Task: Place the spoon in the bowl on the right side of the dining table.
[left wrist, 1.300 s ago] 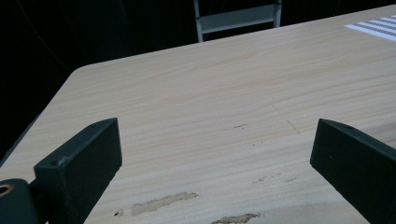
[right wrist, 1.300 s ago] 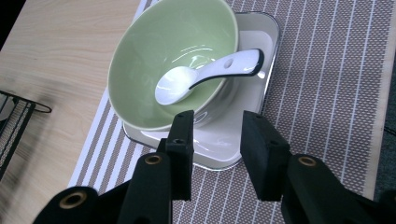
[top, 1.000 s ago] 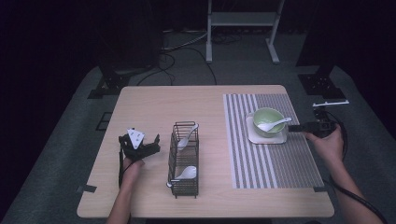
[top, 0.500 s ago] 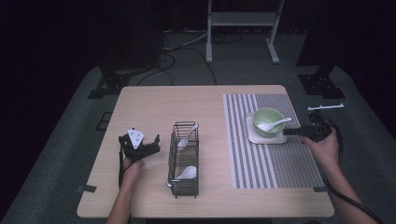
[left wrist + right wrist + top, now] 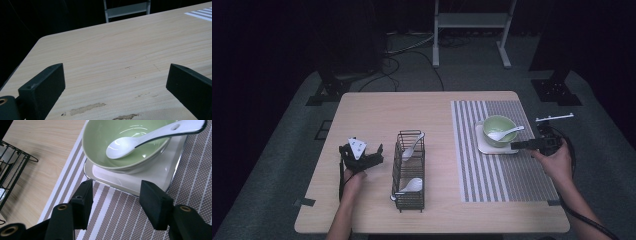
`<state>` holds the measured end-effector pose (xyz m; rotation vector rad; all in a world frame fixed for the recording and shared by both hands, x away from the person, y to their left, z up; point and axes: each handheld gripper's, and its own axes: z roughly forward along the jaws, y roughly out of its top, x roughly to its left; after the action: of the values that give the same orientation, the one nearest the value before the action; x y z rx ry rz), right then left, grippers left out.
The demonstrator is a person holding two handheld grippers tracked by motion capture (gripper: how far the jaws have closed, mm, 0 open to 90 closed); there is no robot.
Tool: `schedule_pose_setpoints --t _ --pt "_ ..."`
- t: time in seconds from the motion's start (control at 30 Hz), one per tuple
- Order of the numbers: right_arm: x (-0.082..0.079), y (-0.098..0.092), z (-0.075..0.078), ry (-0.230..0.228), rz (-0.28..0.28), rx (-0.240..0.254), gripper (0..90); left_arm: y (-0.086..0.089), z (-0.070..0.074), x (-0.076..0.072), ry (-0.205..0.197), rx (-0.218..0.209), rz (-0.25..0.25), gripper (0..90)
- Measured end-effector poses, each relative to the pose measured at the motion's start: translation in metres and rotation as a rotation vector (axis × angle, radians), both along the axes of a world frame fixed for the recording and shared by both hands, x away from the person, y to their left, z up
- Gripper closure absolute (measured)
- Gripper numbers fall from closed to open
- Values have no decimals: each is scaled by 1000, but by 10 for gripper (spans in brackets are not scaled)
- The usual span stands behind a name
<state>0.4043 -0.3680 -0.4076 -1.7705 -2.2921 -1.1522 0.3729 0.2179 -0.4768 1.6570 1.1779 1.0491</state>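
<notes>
While I look down from the high view, my right gripper (image 5: 518,145) lies over the striped placemat (image 5: 492,172) at the right of the wooden table (image 5: 412,110), its tips just beside the square white plate (image 5: 484,146) that carries the green bowl (image 5: 499,127); a white spoon (image 5: 503,133) rests in that bowl with its handle over the rim toward me. My left gripper (image 5: 373,156) sits on bare wood to the left of the black wire rack (image 5: 409,172), which holds two more white spoons, one near each end. From the left gripper view, my jaws stand wide apart over bare table (image 5: 120,57) with nothing between them, and a corner of the placemat (image 5: 200,12) shows far off. From the right gripper view, my jaws have just been opening and stand apart, empty, over the placemat (image 5: 120,217), just short of the plate (image 5: 155,177); the bowl (image 5: 100,145) sits on it with the spoon (image 5: 130,143) lying inside, and the rack (image 5: 12,167) shows at the left edge.
</notes>
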Motion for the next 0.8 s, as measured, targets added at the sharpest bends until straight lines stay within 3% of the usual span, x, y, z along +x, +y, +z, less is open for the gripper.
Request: schedule_pose_setpoints --t 0.63,0.8 --pt "-10 19 0 -15 57 5 381 0 0 0 0 2 1 11" --pt "-13 20 2 -26 65 28 377 0 0 0 -1 1 1 11"
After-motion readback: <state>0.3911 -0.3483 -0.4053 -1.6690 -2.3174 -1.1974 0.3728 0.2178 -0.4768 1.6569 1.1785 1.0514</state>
